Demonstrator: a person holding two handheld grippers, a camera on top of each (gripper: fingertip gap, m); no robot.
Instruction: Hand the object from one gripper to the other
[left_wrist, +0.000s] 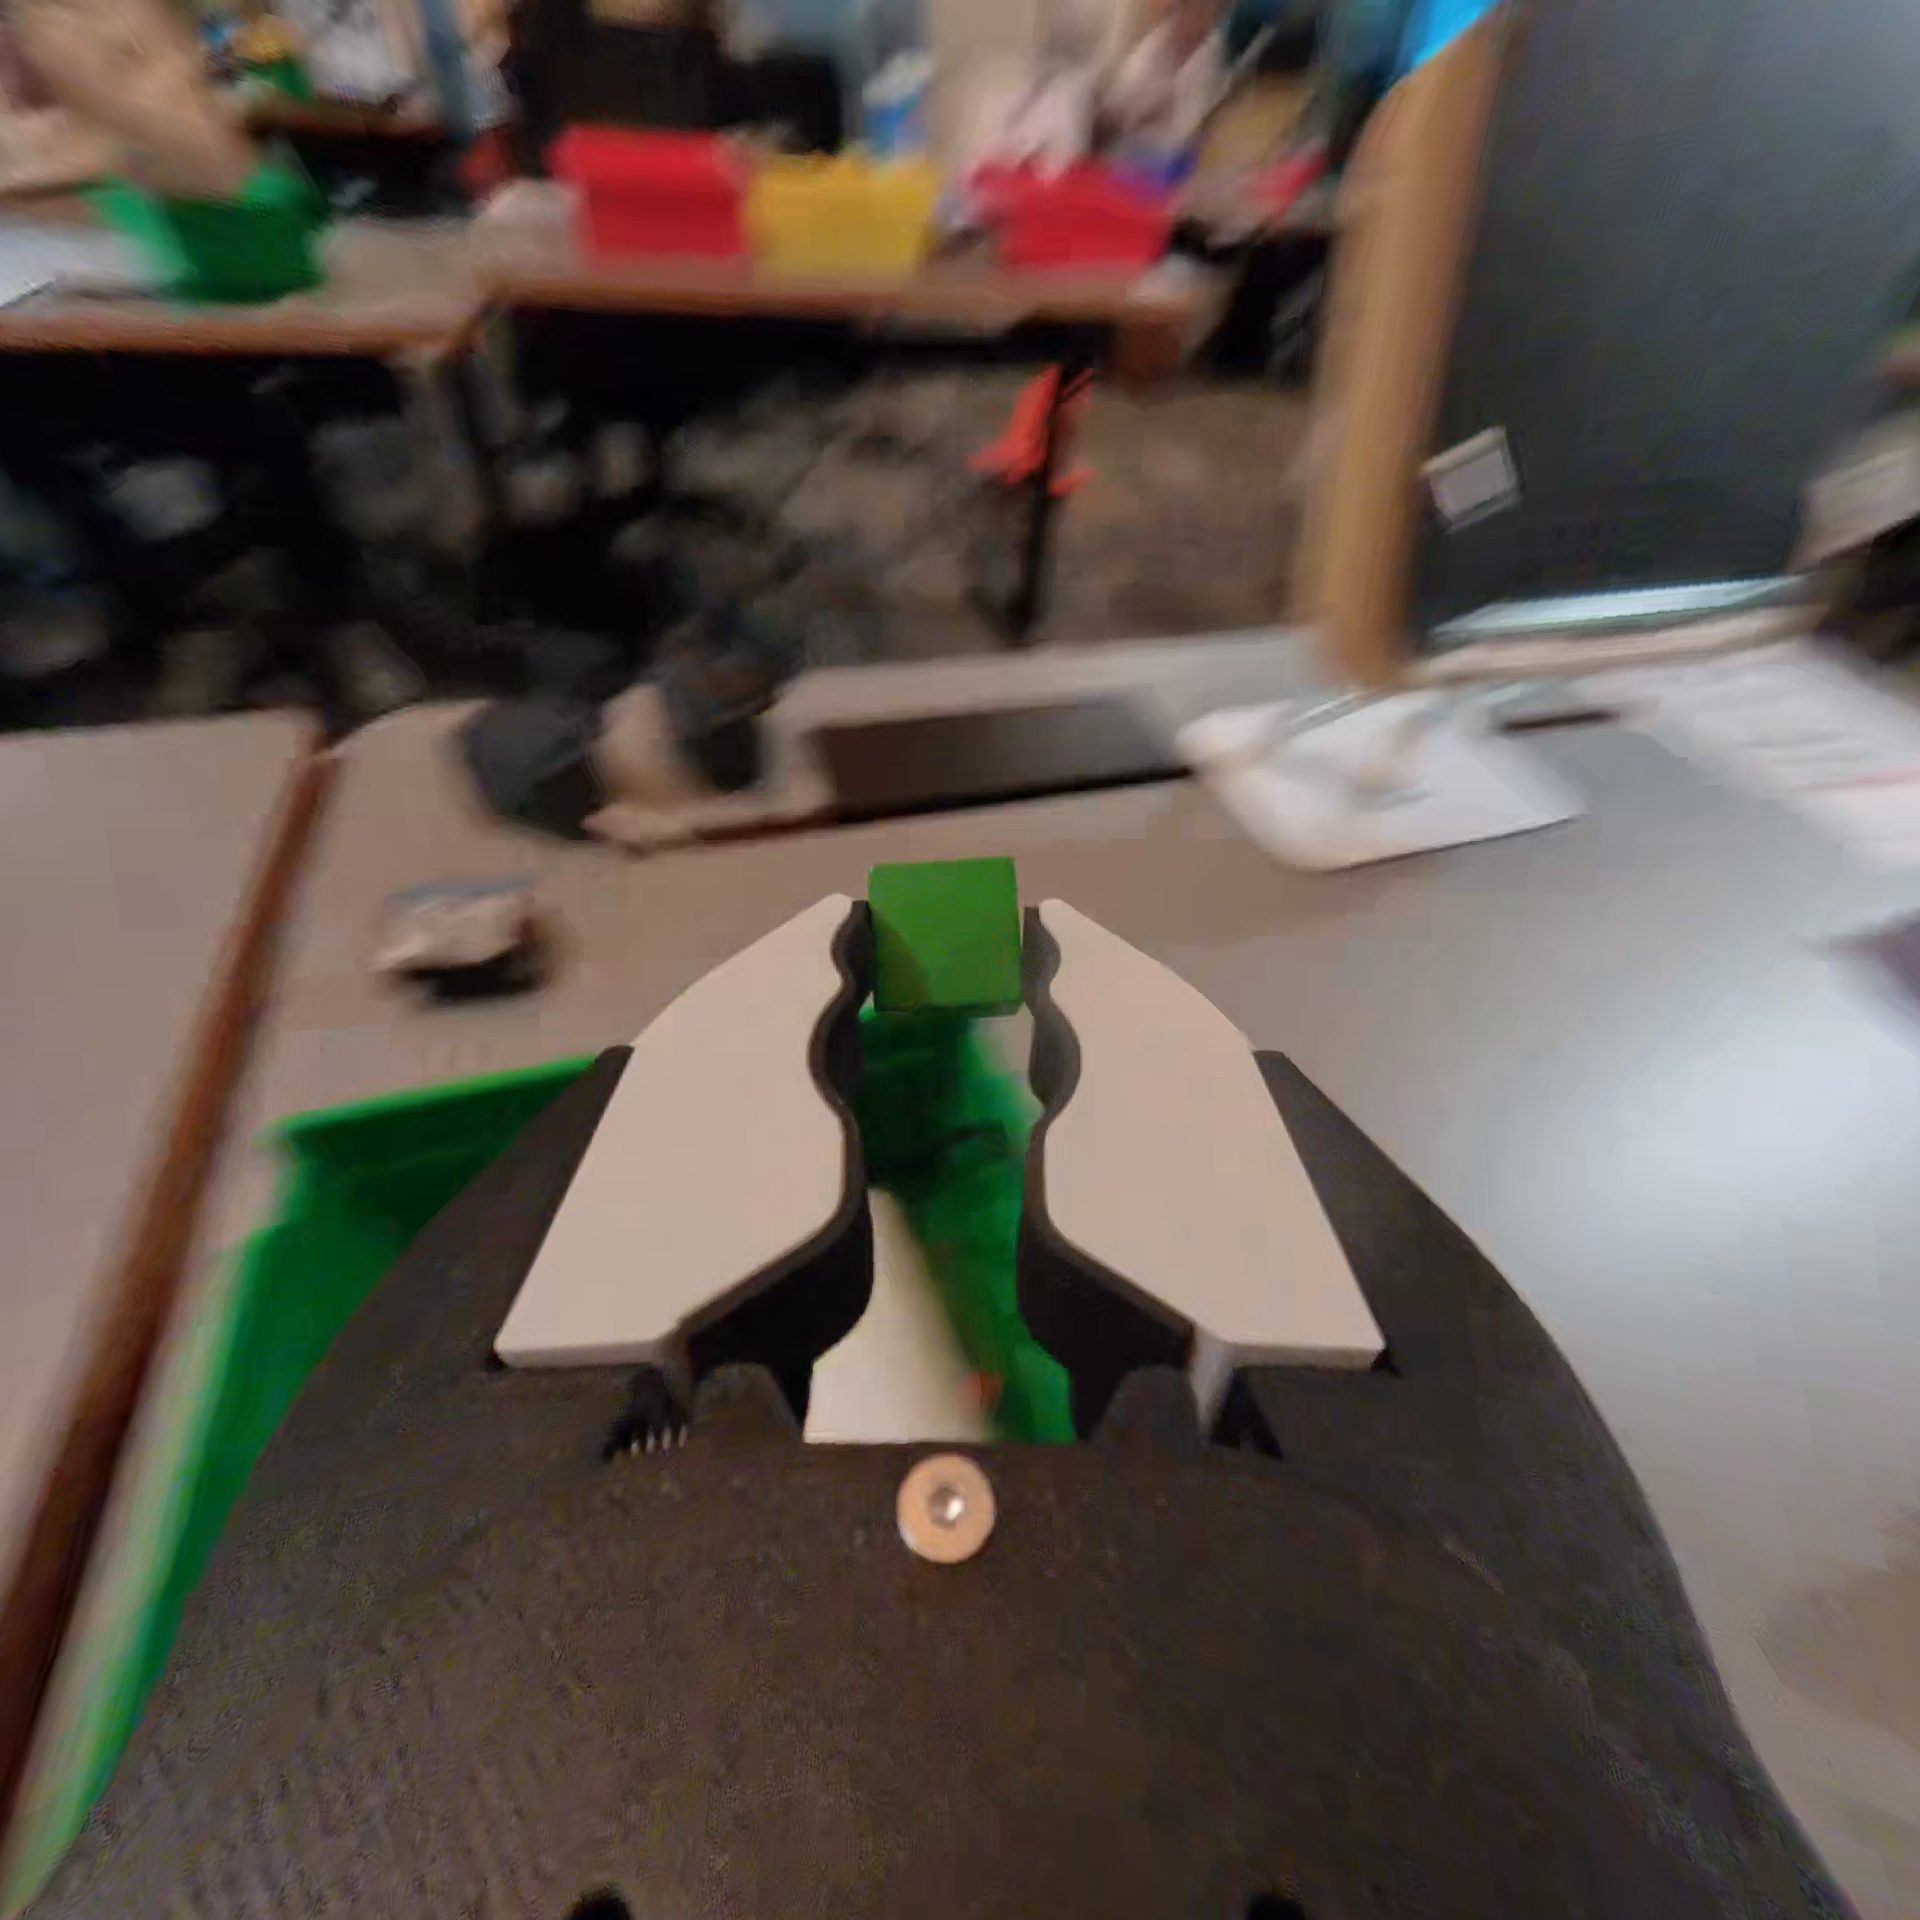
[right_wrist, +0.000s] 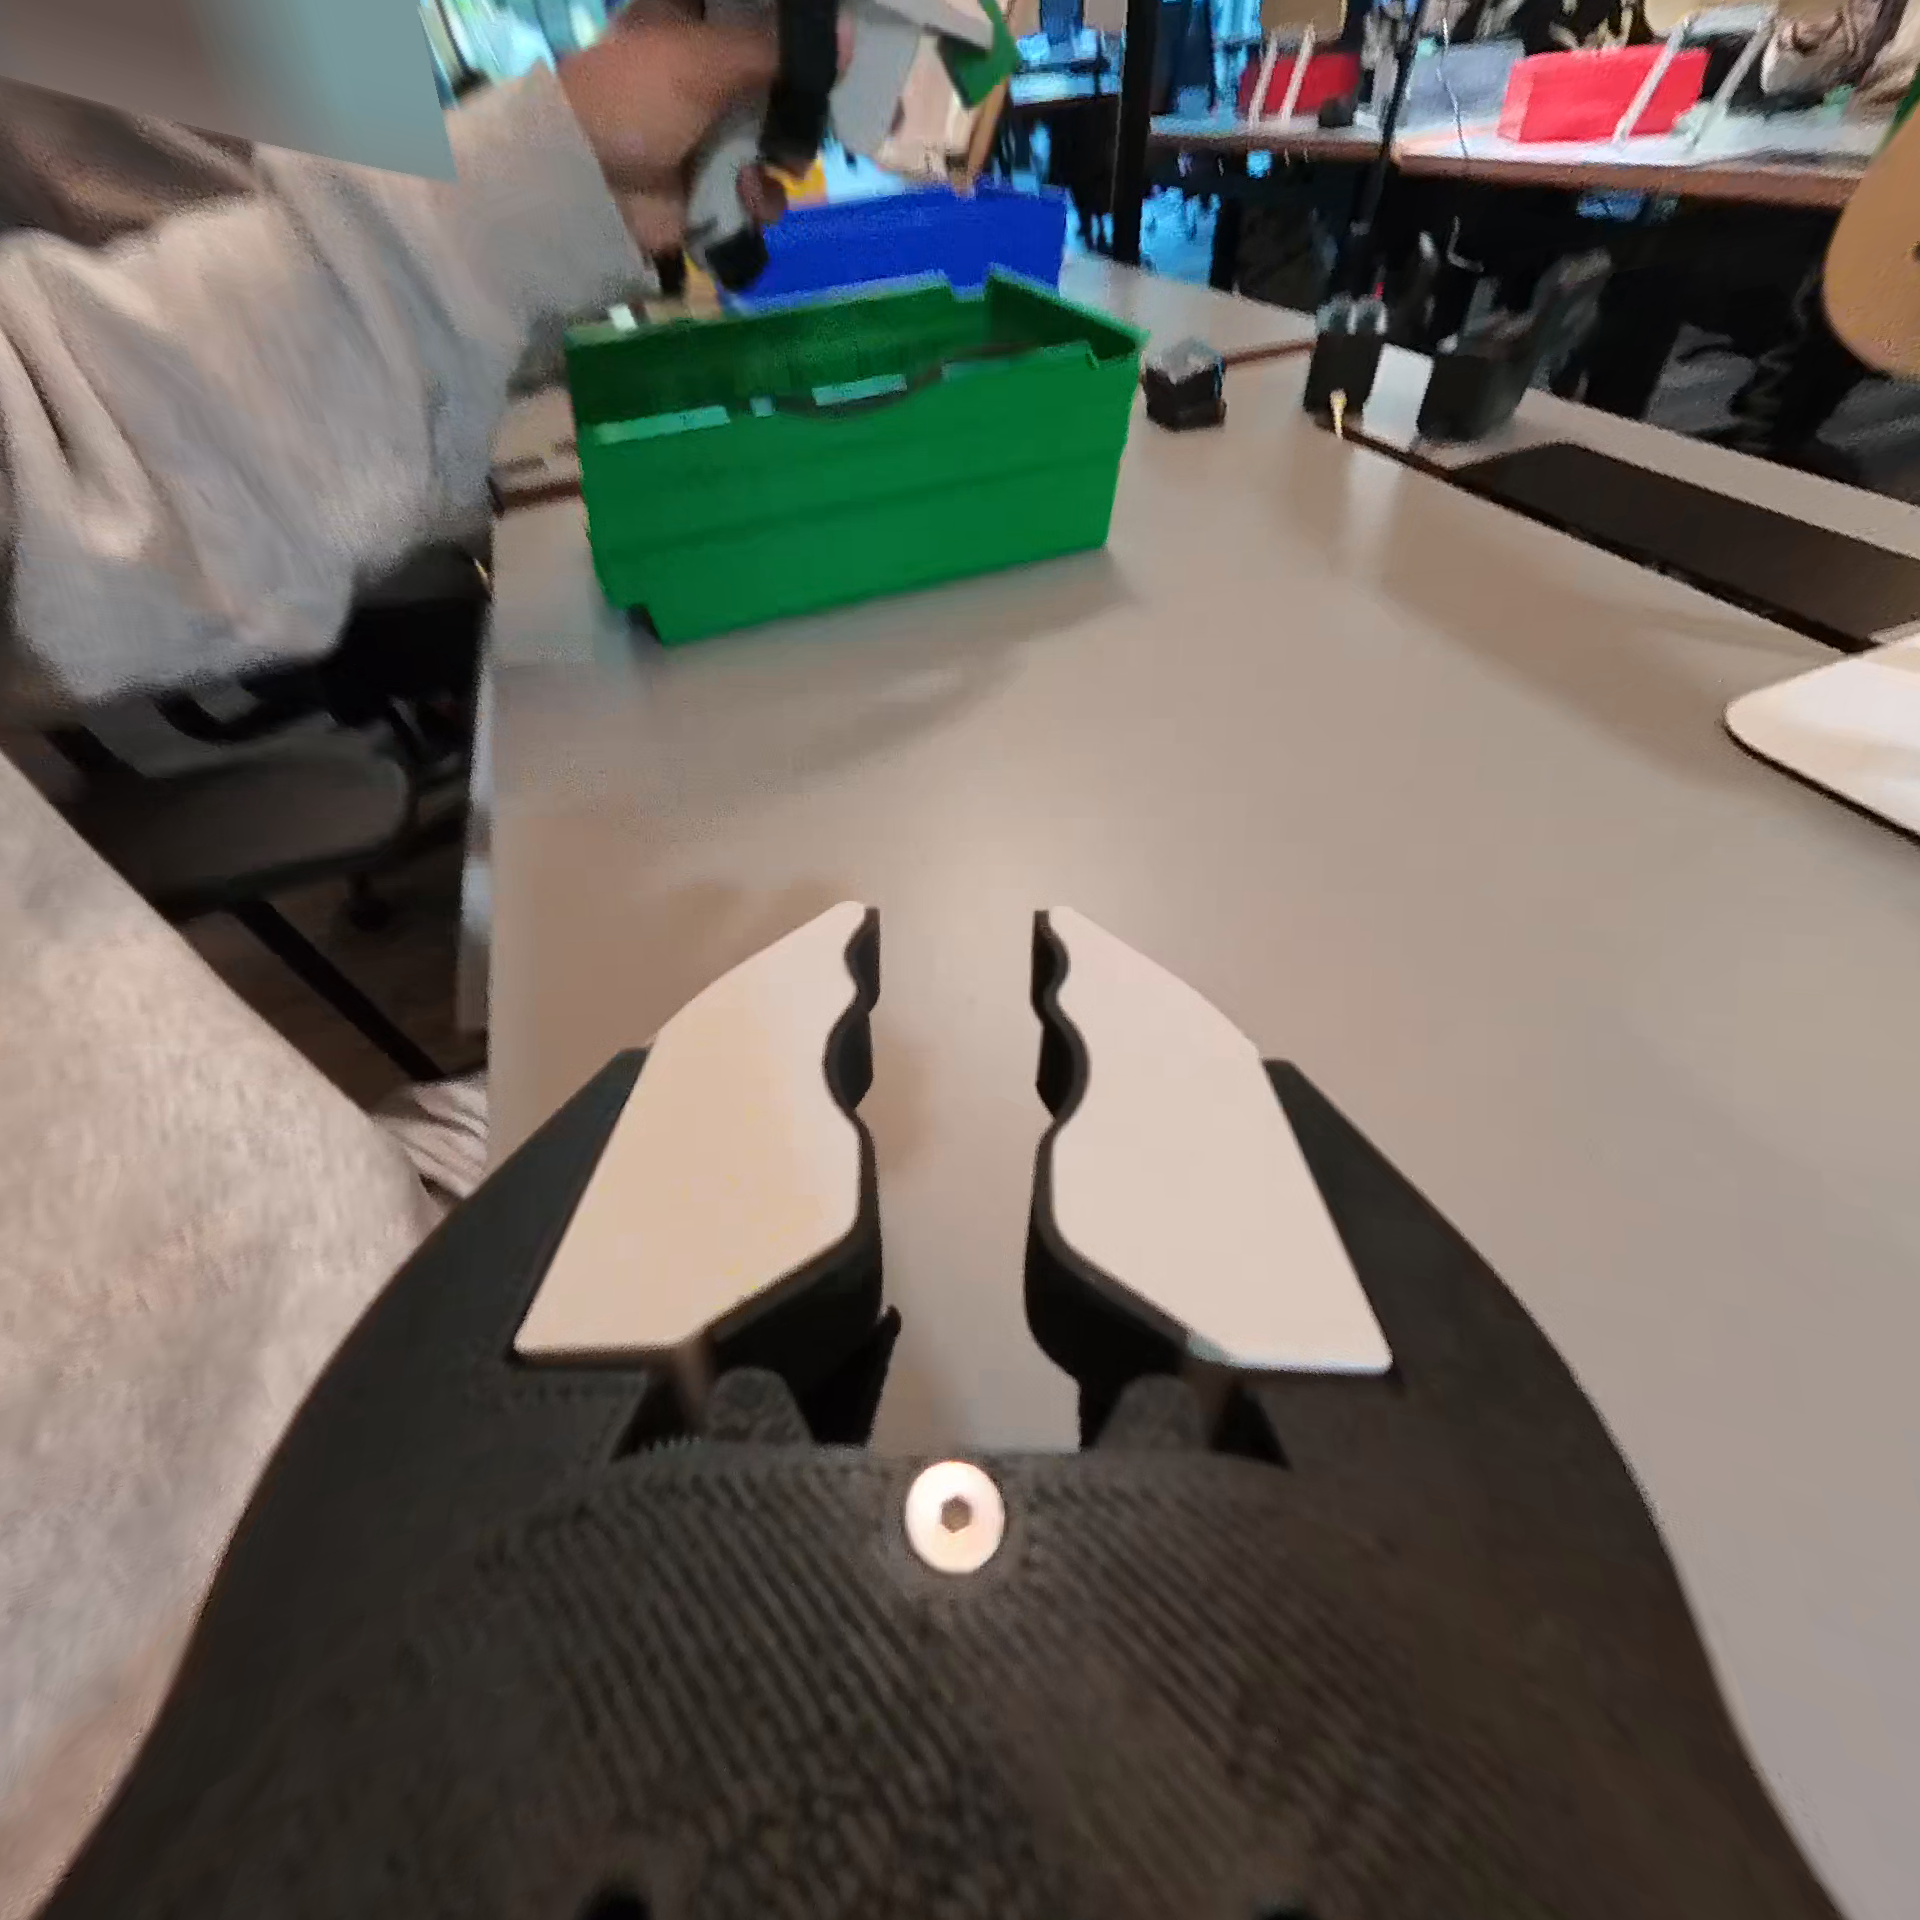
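My left gripper (left_wrist: 945, 935) is shut on a small green cube (left_wrist: 943, 933), held between its fingertips above a green bin (left_wrist: 416, 1143) on the grey table. In the right wrist view the left gripper (right_wrist: 935, 52) shows far off at the top, above the green bin (right_wrist: 852, 488), with the green cube (right_wrist: 987, 62) at its tip. My right gripper (right_wrist: 954, 925) is open and empty, low over the grey table (right_wrist: 1351, 779), well in front of the bin.
A blue bin (right_wrist: 914, 234) stands behind the green one. A small black object (right_wrist: 1184, 384) and black holders (right_wrist: 1351, 358) sit at the table's far side. A white board (right_wrist: 1839, 727) lies at right. A person's grey sleeve (right_wrist: 208, 416) fills the left. There is about 40 centimetres between the tips of the two grippers.
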